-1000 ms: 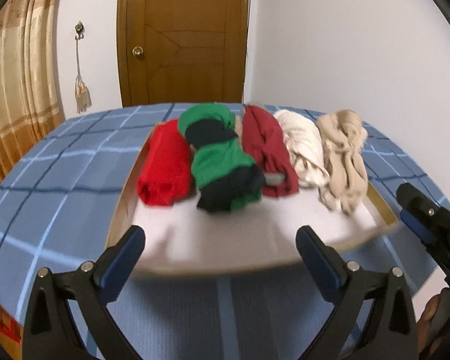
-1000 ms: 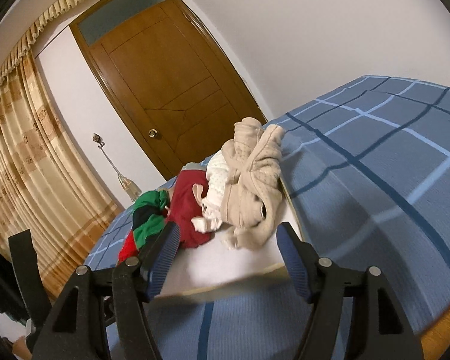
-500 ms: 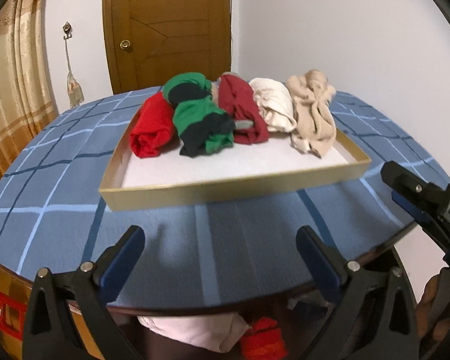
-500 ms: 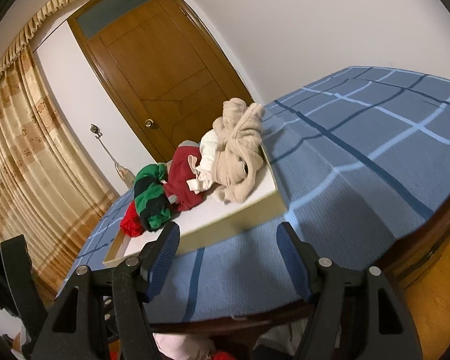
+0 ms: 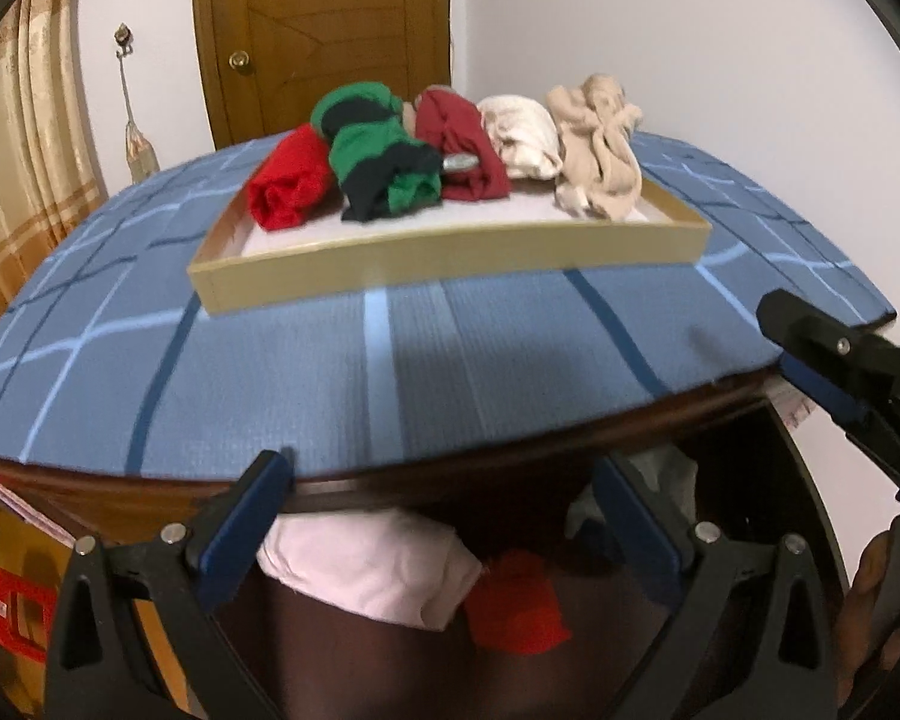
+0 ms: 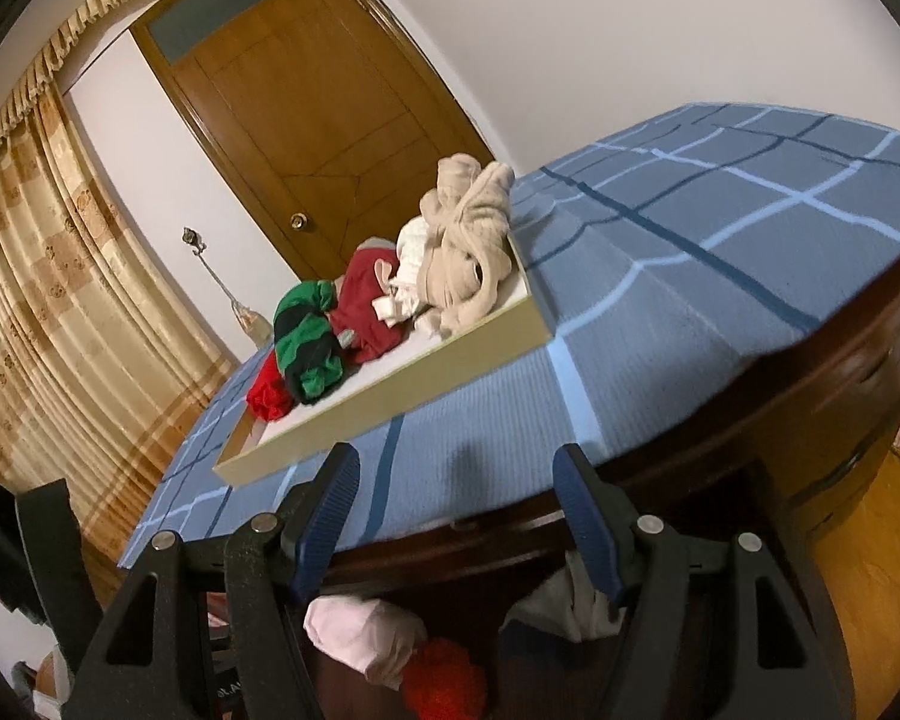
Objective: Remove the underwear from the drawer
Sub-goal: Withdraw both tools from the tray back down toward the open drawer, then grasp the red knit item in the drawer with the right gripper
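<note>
Below the table's front edge an open dark wooden drawer [image 5: 804, 480] [image 6: 768, 546] holds a pink garment [image 5: 384, 570] [image 6: 366, 630], a red one [image 5: 516, 600] [image 6: 444, 684] and a pale grey one [image 5: 660, 480] [image 6: 576, 600]. My left gripper [image 5: 444, 474] is open and empty, its tips level with the table edge above the pink and red pieces. My right gripper [image 6: 456, 468] is open too, with nothing between its blue pads, just above the drawer. It also shows at the right of the left wrist view as the right gripper [image 5: 840, 372].
A shallow tan tray [image 5: 450, 264] [image 6: 390, 402] on the blue checked tablecloth [image 5: 390, 372] holds several rolled garments: red, green-black, dark red, cream, beige. A wooden door [image 5: 324, 30] and a curtain [image 6: 60, 300] stand behind. A red crate [image 5: 6, 606] sits low left.
Both grippers have drawn back from the tray and sunk to the table's front edge. The drawer and the garments in it have come into view. Jaws unchanged.
</note>
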